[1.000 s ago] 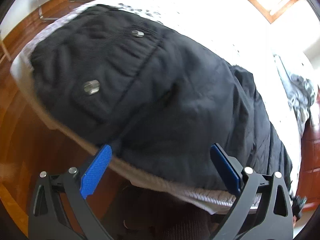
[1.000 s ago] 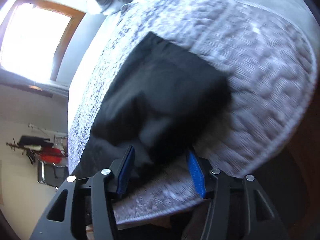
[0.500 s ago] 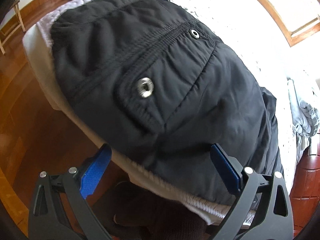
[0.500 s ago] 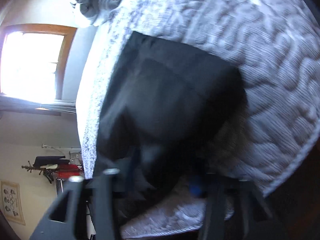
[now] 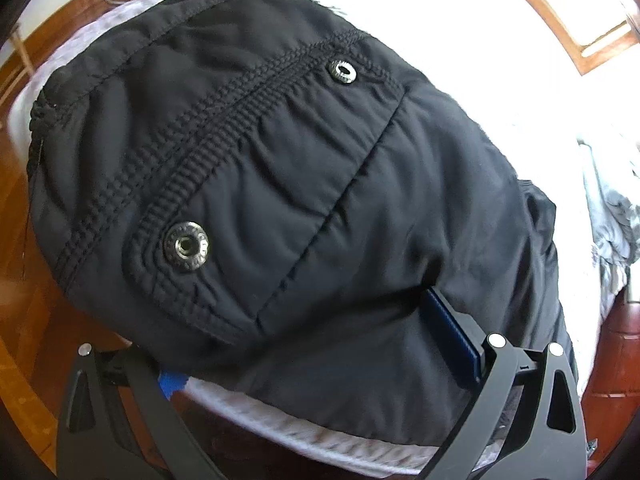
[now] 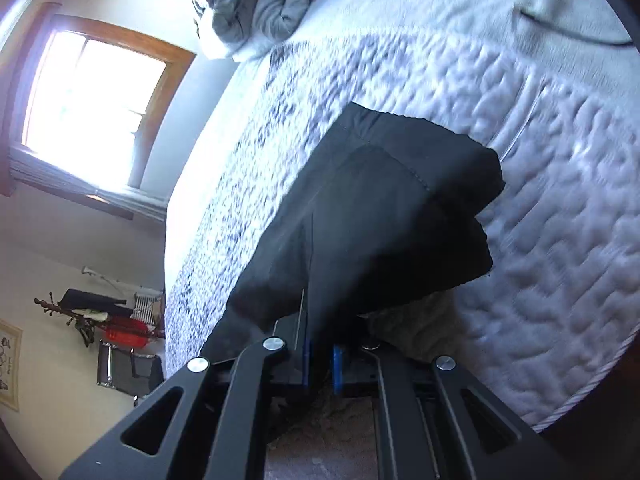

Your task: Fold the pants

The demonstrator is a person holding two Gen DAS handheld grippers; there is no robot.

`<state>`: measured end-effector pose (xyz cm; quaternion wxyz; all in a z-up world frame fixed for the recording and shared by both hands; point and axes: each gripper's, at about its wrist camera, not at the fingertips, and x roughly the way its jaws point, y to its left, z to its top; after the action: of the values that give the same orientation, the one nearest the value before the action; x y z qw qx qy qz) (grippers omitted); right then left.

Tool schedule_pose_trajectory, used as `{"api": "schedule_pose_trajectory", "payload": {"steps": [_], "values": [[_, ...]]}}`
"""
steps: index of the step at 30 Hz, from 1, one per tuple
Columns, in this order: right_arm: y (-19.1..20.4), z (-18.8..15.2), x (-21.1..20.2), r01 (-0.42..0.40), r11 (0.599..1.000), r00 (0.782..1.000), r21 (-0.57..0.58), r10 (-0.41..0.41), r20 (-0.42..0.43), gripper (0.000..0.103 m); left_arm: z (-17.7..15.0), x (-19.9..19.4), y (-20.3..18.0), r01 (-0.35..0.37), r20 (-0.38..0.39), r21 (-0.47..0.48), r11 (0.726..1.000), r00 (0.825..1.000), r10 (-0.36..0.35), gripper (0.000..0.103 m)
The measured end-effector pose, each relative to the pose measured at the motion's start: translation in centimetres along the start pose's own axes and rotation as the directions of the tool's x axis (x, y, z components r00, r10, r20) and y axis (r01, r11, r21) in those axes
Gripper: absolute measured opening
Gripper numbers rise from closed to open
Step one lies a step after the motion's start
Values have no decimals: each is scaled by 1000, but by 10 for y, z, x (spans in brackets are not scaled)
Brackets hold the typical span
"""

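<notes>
- Right tongs [image 6: 320, 364] clamped on a pinch of the black pants [image 6: 376, 216] — lifting that end off the bed [image 6: 560, 208] for folding.
- Left tongs [image 5: 316, 344] wide, astride the waistband end at the bed edge — not gripping.

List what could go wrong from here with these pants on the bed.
1. The right gripper pinches only a thin fold of the black pants, which could slip out as it lifts.
2. The left gripper straddles the waistband end at the mattress edge; its left finger sits hidden under the cloth and may catch the bed cover too.
3. The pants overhang that edge and could slide toward the floor.
</notes>
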<state>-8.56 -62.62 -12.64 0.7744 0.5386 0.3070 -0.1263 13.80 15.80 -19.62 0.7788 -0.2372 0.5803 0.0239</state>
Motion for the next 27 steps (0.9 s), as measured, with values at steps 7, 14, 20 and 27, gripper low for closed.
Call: {"api": "schedule_pose_trajectory", "payload": {"steps": [7, 14, 20, 27], "values": [[-43, 7, -13, 78, 995, 996, 63, -81, 33, 7, 24, 32, -60, 24, 17, 155, 988, 999, -27, 98], [-58, 17, 15, 140, 990, 990, 33, -140, 14, 7, 40, 47, -75, -26, 67, 173, 985, 998, 14, 100], [-66, 5, 5, 126, 990, 992, 59, -127, 18, 28, 9, 20, -50, -20, 80, 173, 985, 997, 6, 100], [-83, -4, -23, 55, 987, 993, 149, -70, 98, 61, -20, -21, -35, -73, 182, 204, 976, 983, 36, 100]]}}
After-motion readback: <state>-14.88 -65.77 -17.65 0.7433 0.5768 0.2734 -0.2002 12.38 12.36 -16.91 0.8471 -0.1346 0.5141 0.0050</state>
